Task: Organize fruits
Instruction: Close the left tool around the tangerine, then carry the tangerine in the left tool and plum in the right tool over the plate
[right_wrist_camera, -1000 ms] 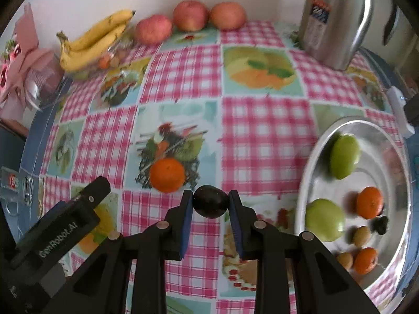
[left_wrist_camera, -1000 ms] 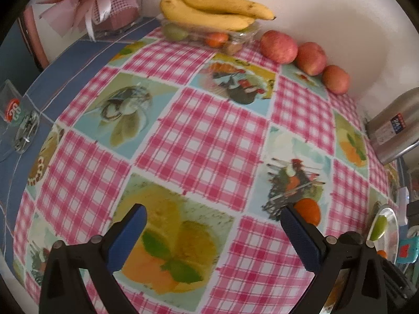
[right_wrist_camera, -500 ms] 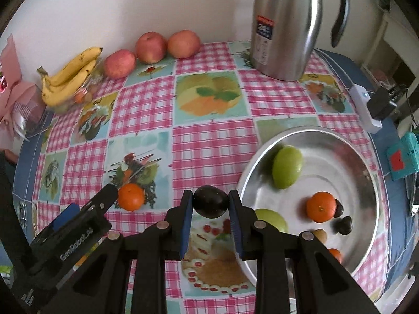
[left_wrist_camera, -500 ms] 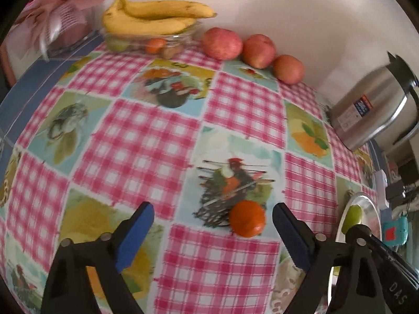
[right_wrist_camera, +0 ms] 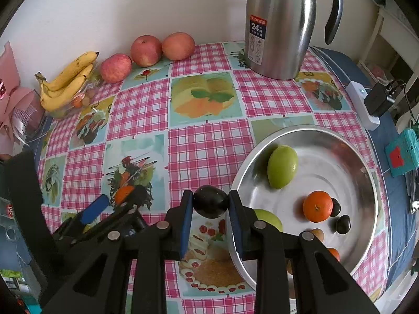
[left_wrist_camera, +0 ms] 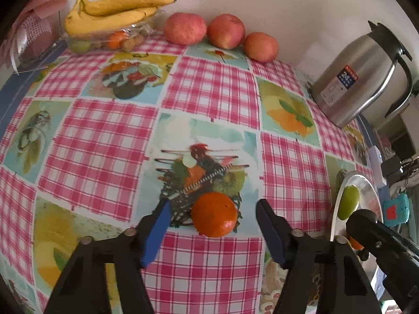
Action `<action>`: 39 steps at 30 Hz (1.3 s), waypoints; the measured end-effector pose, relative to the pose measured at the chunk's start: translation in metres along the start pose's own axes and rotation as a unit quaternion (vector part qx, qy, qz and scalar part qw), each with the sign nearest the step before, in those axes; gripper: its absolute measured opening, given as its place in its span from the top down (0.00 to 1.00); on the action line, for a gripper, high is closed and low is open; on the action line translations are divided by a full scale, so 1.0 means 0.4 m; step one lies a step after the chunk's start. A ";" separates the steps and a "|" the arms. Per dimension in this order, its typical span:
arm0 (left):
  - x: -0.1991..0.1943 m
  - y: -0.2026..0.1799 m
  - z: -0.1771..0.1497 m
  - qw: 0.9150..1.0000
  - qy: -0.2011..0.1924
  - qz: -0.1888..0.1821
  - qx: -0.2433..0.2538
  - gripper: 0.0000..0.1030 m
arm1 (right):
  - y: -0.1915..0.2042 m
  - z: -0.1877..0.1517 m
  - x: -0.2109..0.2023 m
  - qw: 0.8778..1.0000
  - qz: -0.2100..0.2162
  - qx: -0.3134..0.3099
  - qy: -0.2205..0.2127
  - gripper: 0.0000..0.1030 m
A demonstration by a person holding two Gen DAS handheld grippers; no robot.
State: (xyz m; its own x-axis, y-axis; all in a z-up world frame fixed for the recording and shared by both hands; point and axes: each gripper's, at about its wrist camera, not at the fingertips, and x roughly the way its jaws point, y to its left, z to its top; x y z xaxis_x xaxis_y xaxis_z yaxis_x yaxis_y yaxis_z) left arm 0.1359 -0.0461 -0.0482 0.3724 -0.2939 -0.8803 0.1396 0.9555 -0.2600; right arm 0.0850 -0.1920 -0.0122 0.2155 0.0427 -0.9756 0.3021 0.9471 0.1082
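left gripper (left_wrist_camera: 213,218) jaws closing around orange (left_wrist_camera: 214,214), right gripper (right_wrist_camera: 210,204) clamping dark fruit (right_wrist_camera: 210,201)

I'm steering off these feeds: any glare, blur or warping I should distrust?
Left wrist view: strong fisheye bulge bends the checked tablecloth; the tangerine between the left claw fingers is sharp, the edges soft. Right wrist view: the steel bowl shows bright sheen, the kettle reflects light, the dark fruit in the right claw is crisp.

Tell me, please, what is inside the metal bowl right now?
The metal bowl holds two green fruits, an orange, two small dark fruits and a brownish one. The right gripper hides its near edge.
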 end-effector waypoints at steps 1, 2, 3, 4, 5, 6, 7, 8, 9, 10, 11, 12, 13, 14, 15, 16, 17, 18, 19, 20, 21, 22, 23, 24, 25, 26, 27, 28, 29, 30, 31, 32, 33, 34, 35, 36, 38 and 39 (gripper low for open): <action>0.002 -0.002 -0.001 1.000 0.002 -0.002 -0.001 0.43 | 0.001 0.000 -0.001 1.000 0.000 0.000 0.000 0.72; 0.003 -0.003 -0.001 1.000 0.003 -0.004 0.000 0.45 | 0.001 0.000 -0.002 1.000 0.000 -0.001 -0.001 0.72; 0.003 -0.003 -0.002 1.000 0.005 -0.006 0.000 0.51 | 0.001 0.000 -0.003 1.000 0.000 -0.001 -0.001 0.72; 0.004 -0.004 -0.003 1.000 0.008 -0.008 0.000 0.54 | 0.001 0.000 -0.003 1.000 0.000 0.000 -0.002 0.72; 0.005 -0.003 -0.004 1.000 0.011 -0.007 -0.001 0.55 | 0.001 0.000 -0.004 1.000 0.001 0.000 -0.002 0.72; 0.007 -0.002 -0.004 1.000 0.013 -0.005 -0.003 0.58 | 0.000 0.001 -0.004 1.000 0.001 0.001 -0.002 0.72; 0.008 -0.001 -0.003 1.000 0.014 -0.005 -0.004 0.61 | 0.000 0.001 -0.005 1.000 0.002 0.001 -0.002 0.72; 0.008 0.001 -0.003 1.000 0.014 -0.003 -0.005 0.62 | -0.001 0.002 -0.006 1.000 0.002 0.001 -0.002 0.72; 0.007 0.002 -0.003 1.000 0.016 -0.006 -0.007 0.63 | -0.001 0.002 -0.007 1.000 0.002 0.001 -0.003 0.72; 0.007 0.003 -0.003 1.000 0.018 -0.011 -0.010 0.63 | -0.001 0.003 -0.008 1.000 0.003 0.001 -0.003 0.72; 0.008 0.000 -0.001 1.000 0.020 -0.015 -0.012 0.63 | -0.001 0.004 -0.008 1.000 0.003 0.001 -0.003 0.72; 0.003 -0.001 0.000 1.000 0.018 -0.019 -0.012 0.63 | -0.002 0.004 -0.008 1.000 0.003 0.001 -0.003 0.72; -0.006 -0.003 0.002 1.000 0.015 -0.019 -0.012 0.63 | -0.002 0.004 -0.008 1.000 0.003 0.001 -0.003 0.72; -0.014 -0.005 0.005 1.000 0.011 -0.019 -0.012 0.63 | -0.003 0.004 -0.009 1.000 0.003 0.001 -0.004 0.72; -0.027 -0.005 0.006 1.000 0.006 -0.021 -0.012 0.63 | -0.003 0.005 -0.010 1.000 0.003 0.002 -0.004 0.72; -0.042 -0.003 0.008 1.000 0.002 -0.025 -0.015 0.63 | -0.006 0.005 -0.012 1.000 0.003 0.003 -0.005 0.72; -0.053 -0.003 0.012 0.999 -0.001 -0.029 -0.019 0.63 | -0.008 0.006 -0.013 1.000 0.004 0.004 -0.005 0.72; -0.066 -0.002 0.015 0.999 -0.004 -0.034 -0.024 0.63 | -0.011 0.007 -0.014 1.000 0.004 0.006 -0.006 0.72; -0.081 -0.002 0.018 0.999 -0.008 -0.039 -0.028 0.63 | -0.014 0.008 -0.015 1.000 0.004 0.009 -0.006 0.72; -0.095 -0.001 0.020 0.999 -0.013 -0.041 -0.030 0.63 | -0.017 0.008 -0.015 1.000 0.004 0.012 -0.005 0.72; -0.110 -0.002 0.022 0.999 -0.018 -0.041 -0.031 0.63 | -0.020 0.008 -0.014 1.000 0.005 0.014 -0.004 0.72; -0.123 -0.004 0.025 0.998 -0.023 -0.040 -0.031 0.63 | -0.024 0.008 -0.014 1.000 0.005 0.016 -0.003 0.72; -0.134 -0.004 0.026 0.998 -0.026 -0.040 -0.031 0.63 | -0.029 0.008 -0.013 1.000 0.005 0.019 -0.001 0.72; -0.145 -0.006 0.026 0.998 -0.030 -0.042 -0.032 0.63 | -0.034 0.008 -0.013 1.000 0.006 0.022 0.000 0.72; -0.154 -0.008 0.027 0.998 -0.031 -0.044 -0.033 0.63 | -0.036 0.008 -0.013 1.000 0.005 0.023 0.000 0.72; -0.159 -0.009 0.026 0.998 -0.031 -0.046 -0.034 0.63 | -0.042 0.008 -0.013 1.000 0.004 0.026 0.001 0.72; -0.165 -0.011 0.025 0.998 -0.031 -0.047 -0.036 0.63 | -0.046 0.008 -0.014 1.000 0.003 0.029 0.002 0.72; -0.171 -0.014 0.022 0.998 -0.032 -0.048 -0.036 0.63 | -0.053 0.008 -0.014 0.999 0.003 0.033 0.002 0.72; -0.177 -0.016 0.021 0.998 -0.033 -0.049 -0.036 0.63 | -0.061 0.008 -0.015 0.999 0.001 0.037 0.003 0.72; -0.184 -0.018 0.018 0.997 -0.035 -0.051 -0.036 0.63 | -0.068 0.008 -0.015 0.999 -0.001 0.040 0.003 0.72; -0.188 -0.024 0.017 0.997 -0.036 -0.053 -0.035 0.63 | -0.076 0.008 -0.016 0.999 -0.003 0.043 0.004 0.72; -0.194 -0.029 0.015 0.997 -0.037 -0.055 -0.033 0.63 | -0.088 0.008 -0.017 0.999 -0.007 0.047 0.004 0.72; -0.196 -0.035 0.016 0.997 -0.038 -0.057 -0.031 0.63 | -0.094 0.009 -0.017 0.999 -0.009 0.050 0.004 0.72; -0.200 -0.044 0.015 0.997 -0.040 -0.059 -0.026 0.63 | -0.104 0.009 -0.017 0.998 -0.011 0.054 0.004 0.72; -0.204 -0.051 0.014 0.997 -0.041 -0.060 -0.023 0.63 | -0.115 0.009 -0.018 0.998 -0.013 0.060 0.004 0.72; -0.206 -0.060 0.012 0.997 -0.041 -0.061 -0.019 0.63 | -0.123 0.009 -0.020 0.998 -0.013 0.064 0.004 0.72; -0.209 -0.079 0.006 0.997 -0.039 -0.063 -0.011 0.63 | -0.142 0.009 -0.022 0.997 -0.014 0.072 0.003 0.72; -0.209 -0.090 0.003 0.997 -0.037 -0.065 -0.005 0.63 | -0.150 0.009 -0.023 0.997 -0.016 0.074 0.003 0.72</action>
State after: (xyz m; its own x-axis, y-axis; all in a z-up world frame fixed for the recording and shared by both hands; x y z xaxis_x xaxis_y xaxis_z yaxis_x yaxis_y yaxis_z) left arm 0.1007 -0.0562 0.0352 0.4176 -0.4164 -0.8076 0.1817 0.9091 -0.3748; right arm 0.0682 -0.2506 -0.0090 0.1986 0.0149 -0.9800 0.4431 0.8905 0.1033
